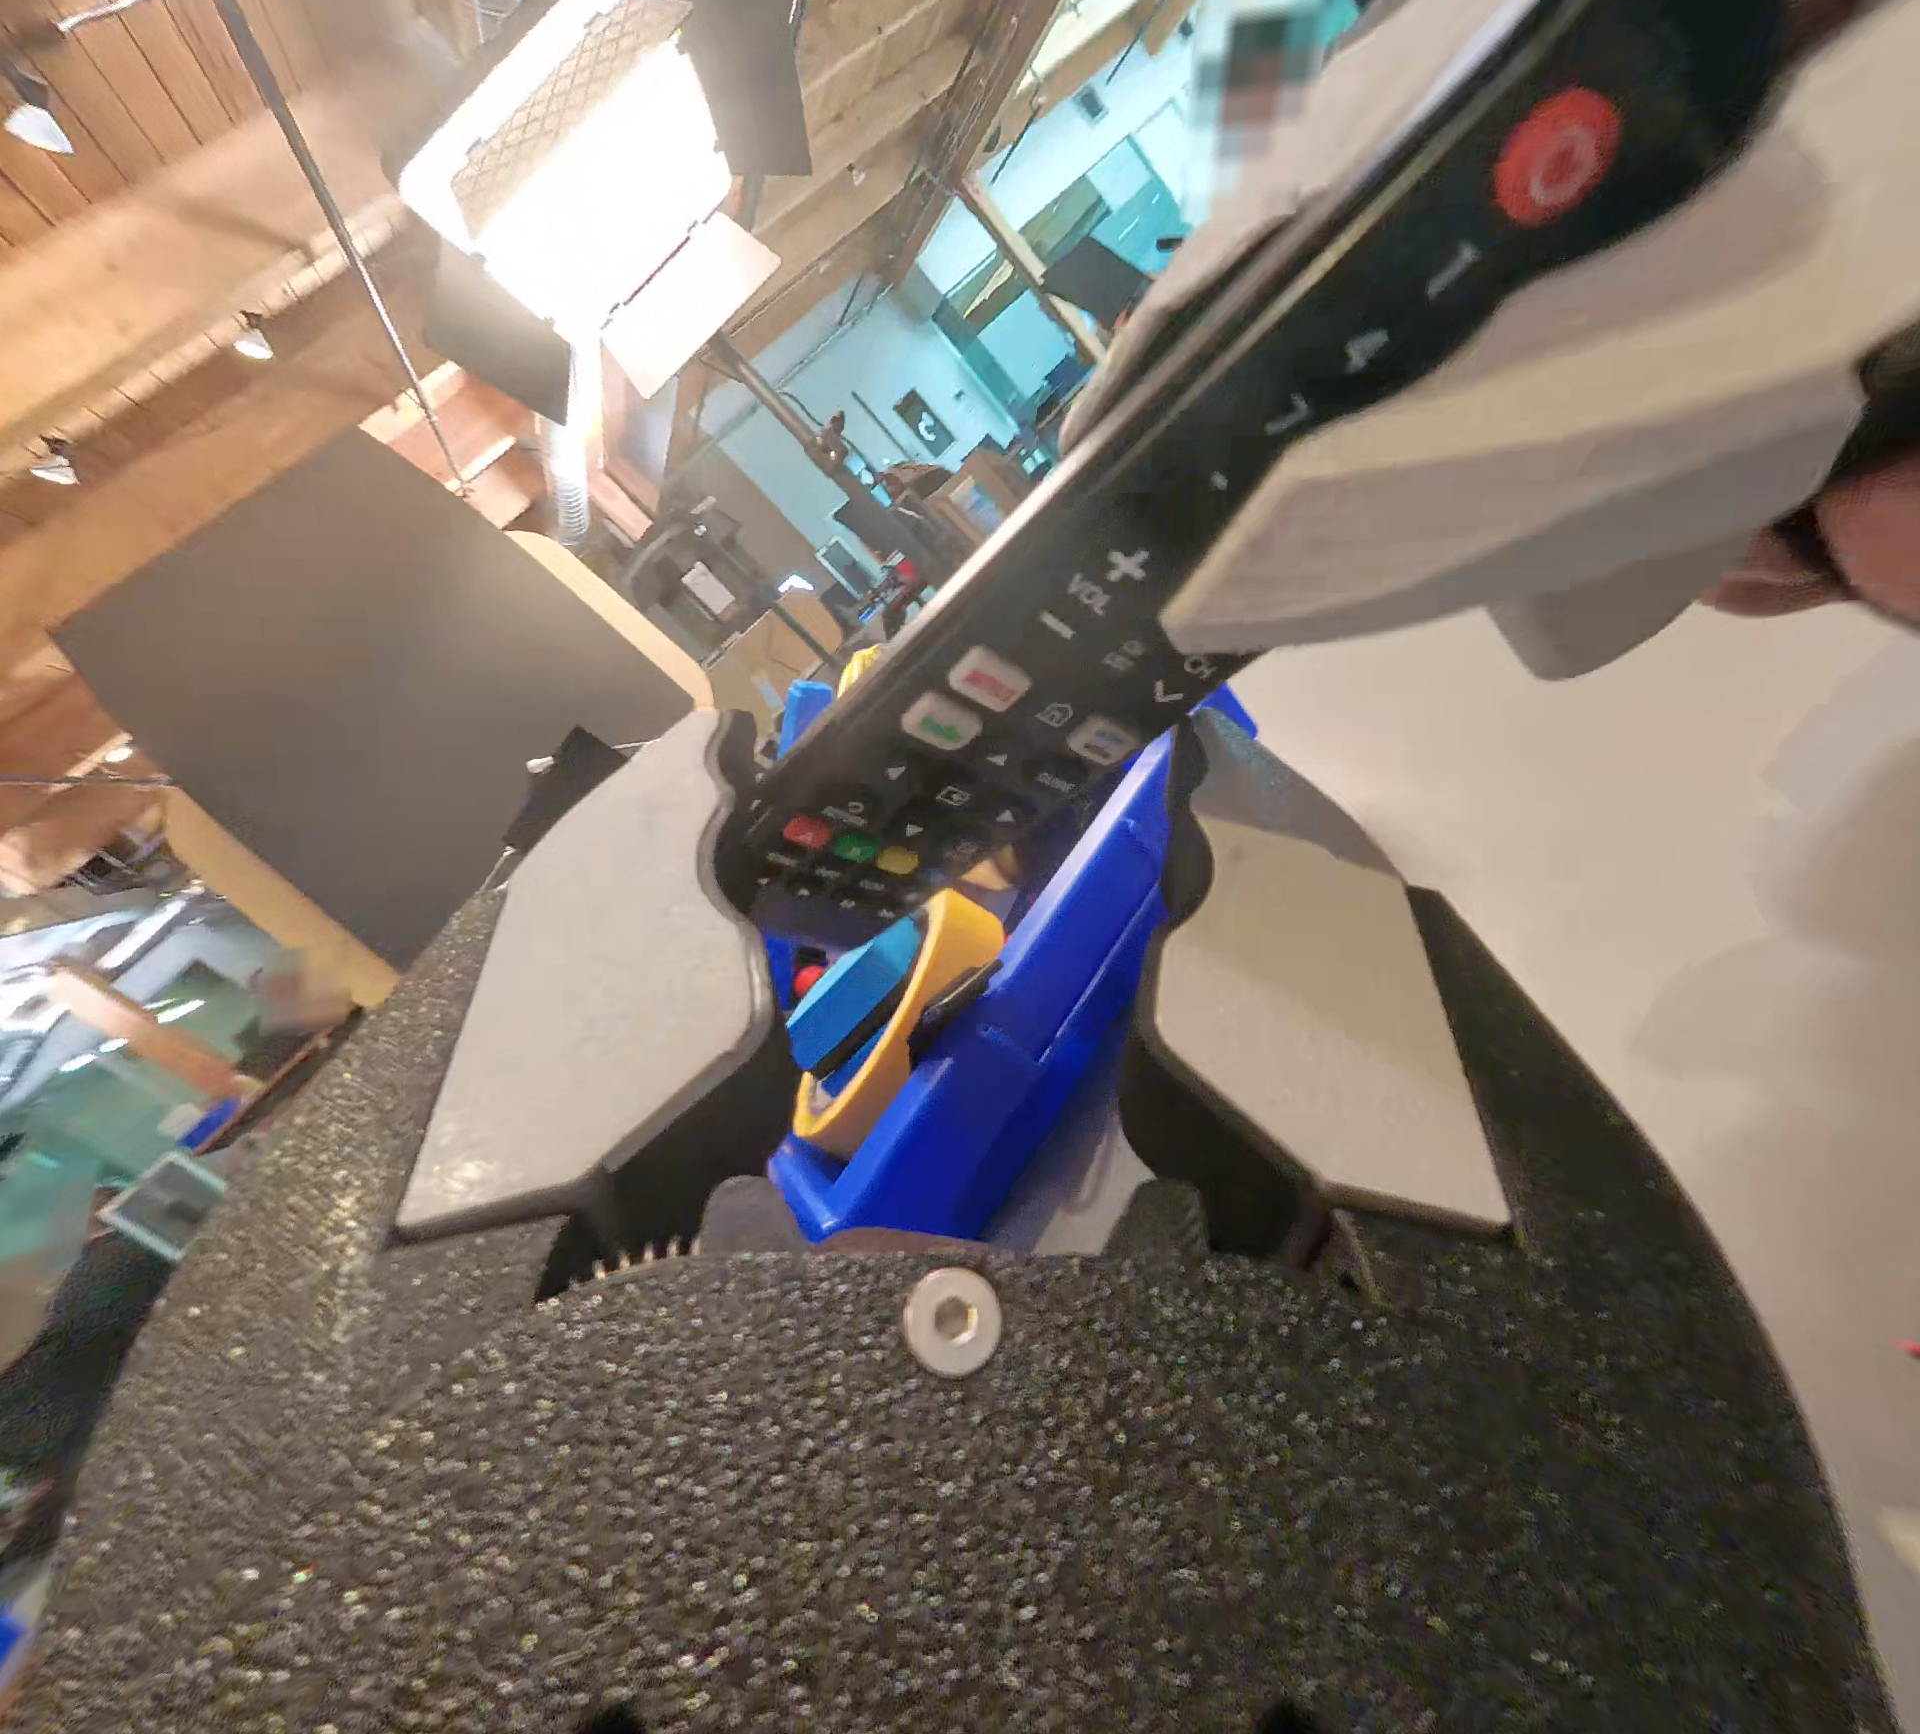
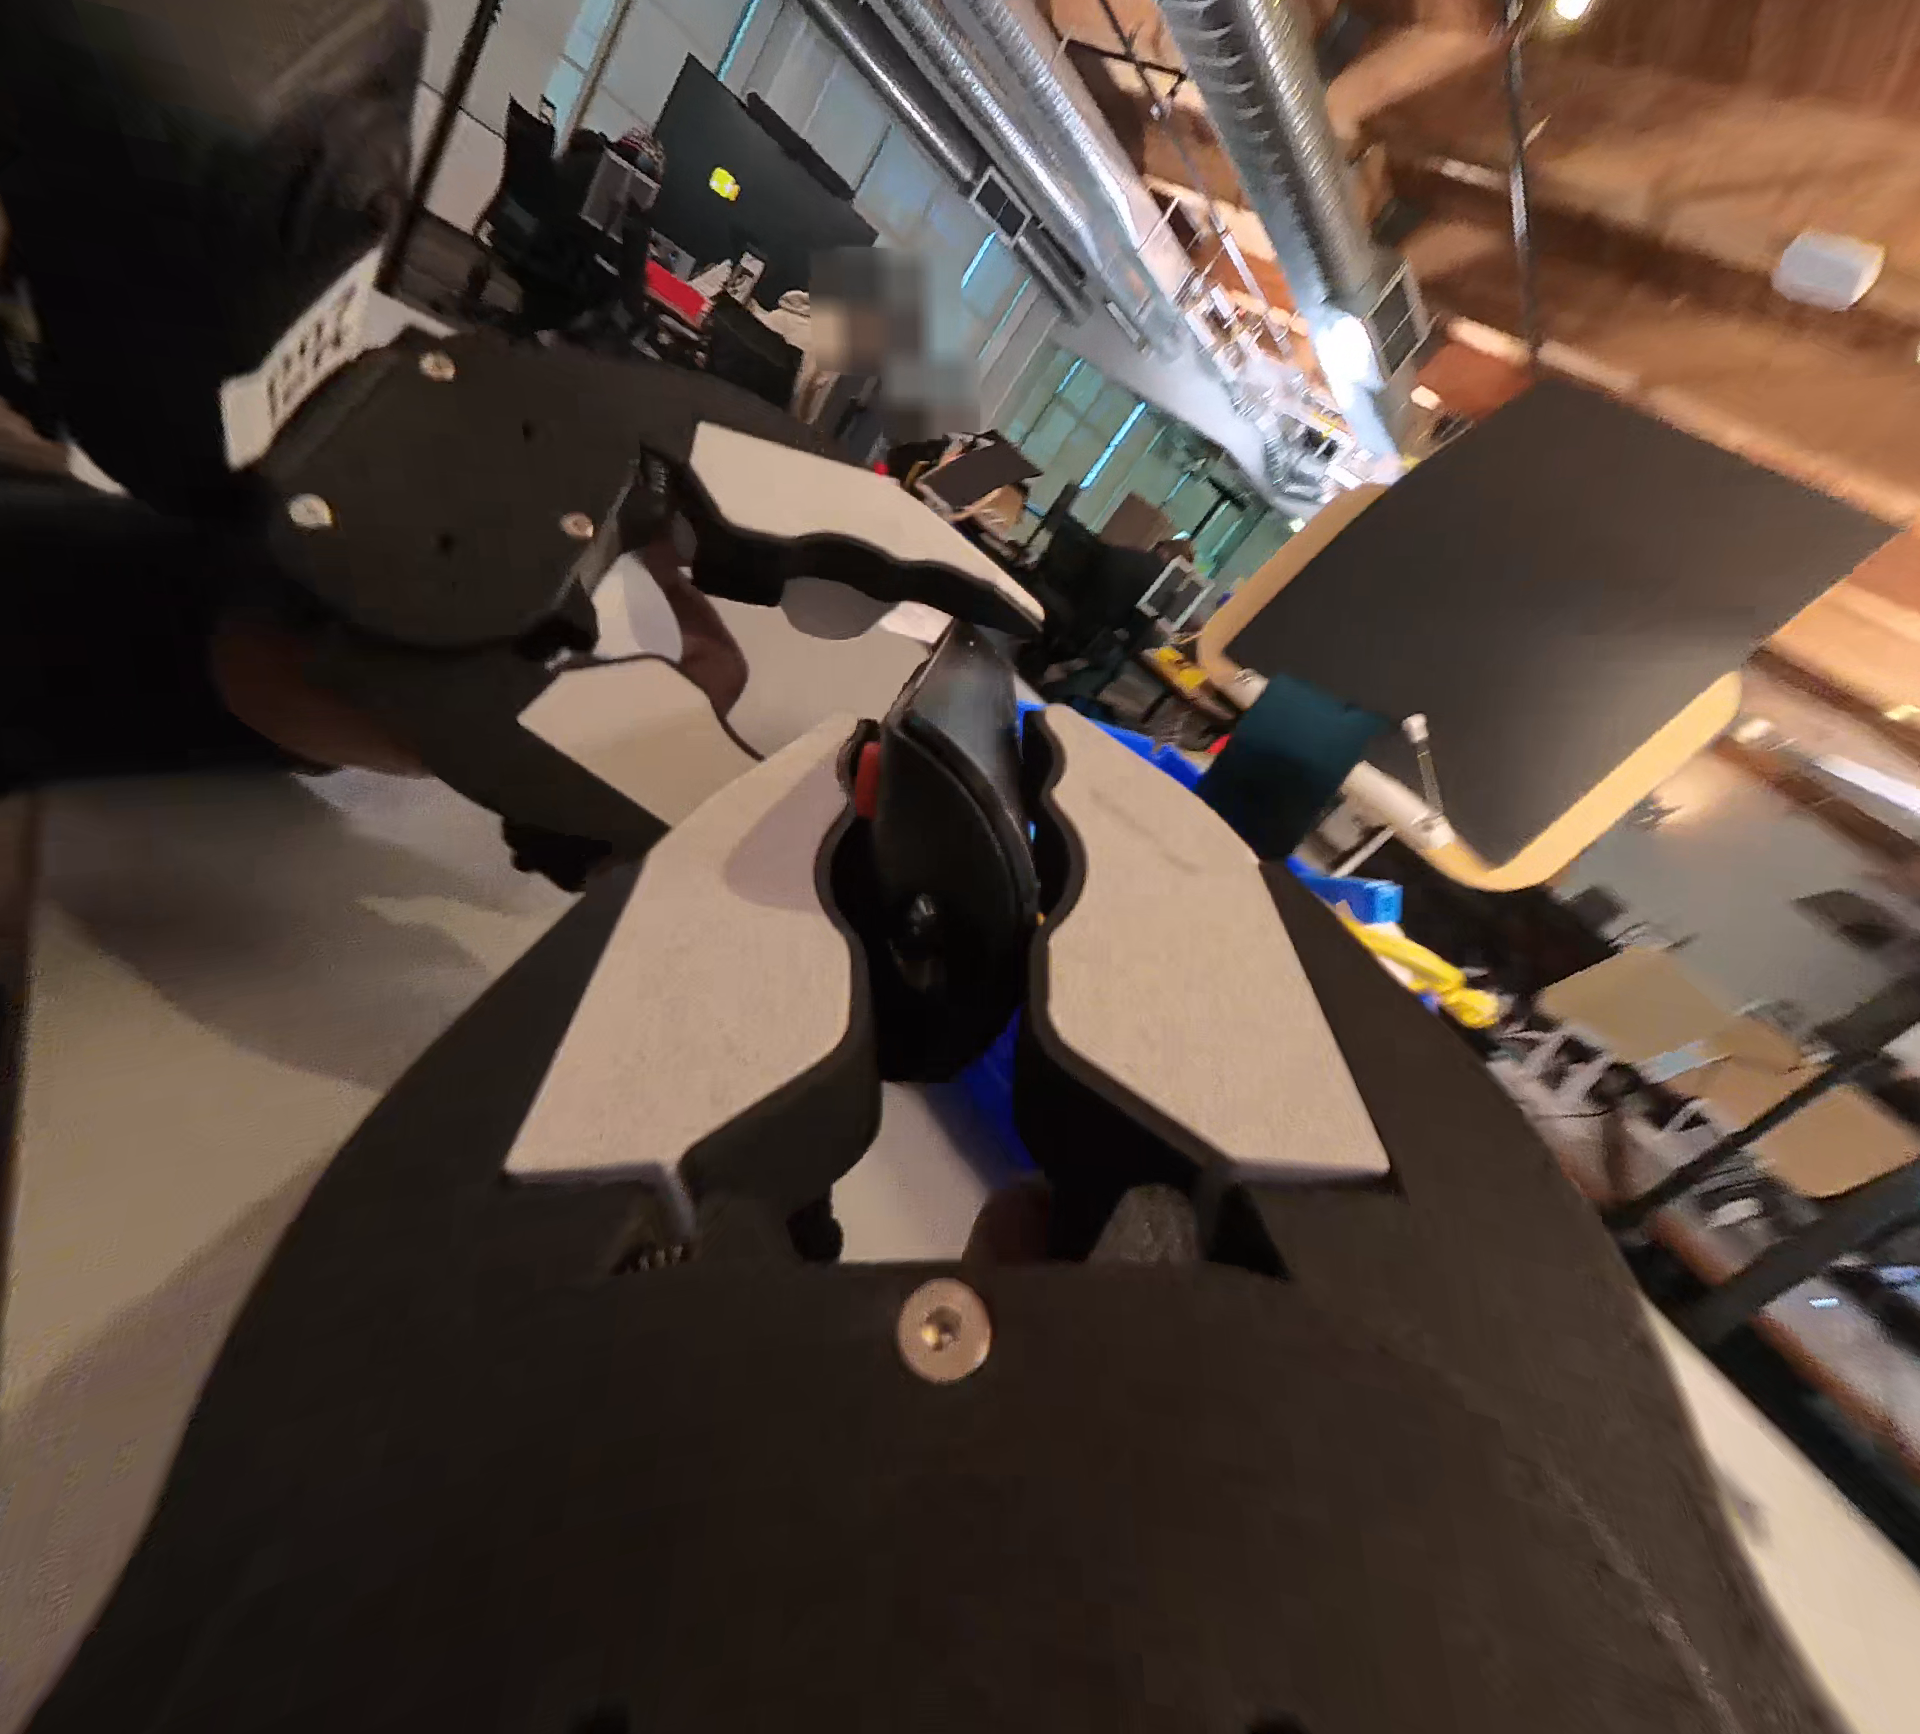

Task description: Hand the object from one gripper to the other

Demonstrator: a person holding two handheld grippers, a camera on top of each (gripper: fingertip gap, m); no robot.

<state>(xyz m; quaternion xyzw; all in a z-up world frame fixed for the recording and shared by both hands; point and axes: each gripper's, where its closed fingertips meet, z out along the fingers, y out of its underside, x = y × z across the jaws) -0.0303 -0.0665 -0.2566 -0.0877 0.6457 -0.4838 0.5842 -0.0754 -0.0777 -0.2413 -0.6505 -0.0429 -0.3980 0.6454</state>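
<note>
The left tongs (image 1: 951, 801) stand spread around the remote's (image 1: 1195, 562) lower end, one finger touching it at most. Its long axis runs up and away to the right tongs (image 1: 1475, 354), which pinch the top by the red button. Beyond lies a blue bin (image 1: 1049, 1040) on the desk (image 1: 1610, 905).

Each wrist camera looks forward, tilted upward, along its own tool, very close to the shared remote control (image 1: 1143, 645), facing the other tool.
</note>
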